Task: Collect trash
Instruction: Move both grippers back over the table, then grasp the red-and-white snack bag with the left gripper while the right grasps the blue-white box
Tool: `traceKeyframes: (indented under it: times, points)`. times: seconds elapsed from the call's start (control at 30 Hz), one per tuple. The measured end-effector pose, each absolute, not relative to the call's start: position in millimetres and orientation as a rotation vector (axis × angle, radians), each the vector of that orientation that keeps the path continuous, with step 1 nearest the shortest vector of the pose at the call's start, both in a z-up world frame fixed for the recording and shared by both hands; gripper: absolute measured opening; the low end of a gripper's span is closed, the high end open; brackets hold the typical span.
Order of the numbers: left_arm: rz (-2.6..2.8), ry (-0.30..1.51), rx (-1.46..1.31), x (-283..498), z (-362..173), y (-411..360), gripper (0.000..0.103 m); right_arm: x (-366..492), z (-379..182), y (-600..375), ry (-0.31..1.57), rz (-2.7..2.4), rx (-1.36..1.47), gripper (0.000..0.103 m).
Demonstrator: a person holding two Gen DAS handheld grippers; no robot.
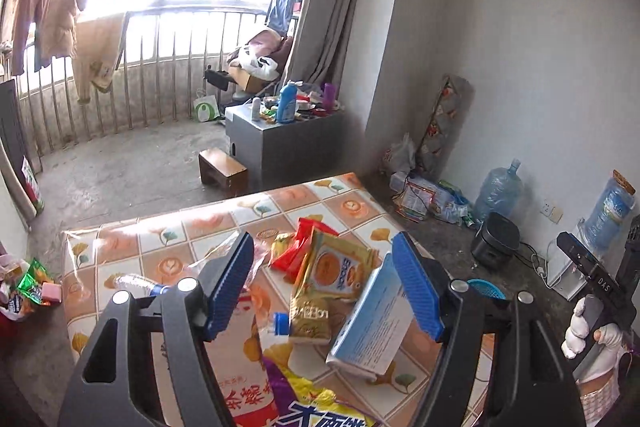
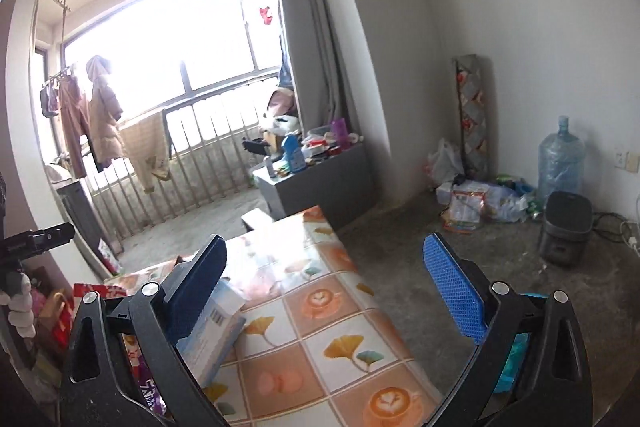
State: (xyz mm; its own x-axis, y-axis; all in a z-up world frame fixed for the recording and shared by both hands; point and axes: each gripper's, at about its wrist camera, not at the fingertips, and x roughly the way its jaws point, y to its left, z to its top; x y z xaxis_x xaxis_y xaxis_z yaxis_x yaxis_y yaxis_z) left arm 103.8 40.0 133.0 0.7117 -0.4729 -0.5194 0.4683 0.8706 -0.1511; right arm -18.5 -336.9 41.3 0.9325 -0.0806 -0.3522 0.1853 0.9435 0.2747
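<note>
Trash lies on a table with a patterned cloth [image 1: 168,239]: a gold snack wrapper [image 1: 332,271], a red wrapper [image 1: 298,247], a light blue box [image 1: 374,327], a clear plastic bottle [image 1: 136,285], a small blue-capped bottle [image 1: 280,323] and a purple-yellow bag [image 1: 304,403]. My left gripper [image 1: 322,291] is open above the pile, its jaws either side of the gold wrapper and the box. My right gripper [image 2: 324,291] is open and empty over the table's right part [image 2: 320,307]; the blue box [image 2: 212,331] lies by its left finger.
A blue basket [image 1: 486,289] stands on the floor right of the table, also partly hidden in the right wrist view [image 2: 516,355]. A black rice cooker [image 2: 566,227], a water jug [image 2: 560,159] and floor litter [image 2: 476,203] are by the wall. More wrappers [image 1: 32,287] lie at the left.
</note>
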Motion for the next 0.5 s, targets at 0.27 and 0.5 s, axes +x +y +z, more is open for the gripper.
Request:
traceKeyframes:
  times: [0.27,0.5]
  points:
    - [-0.474,0.605,-0.035,90.5,104.2,85.9,0.07,21.6,6.3,-294.5,0.556,0.05,0.445,0.089]
    - [-0.409,0.66,-0.126,94.8,81.0,137.0,0.069,28.9,-12.1,-260.8,0.683,0.114,0.481,0.088]
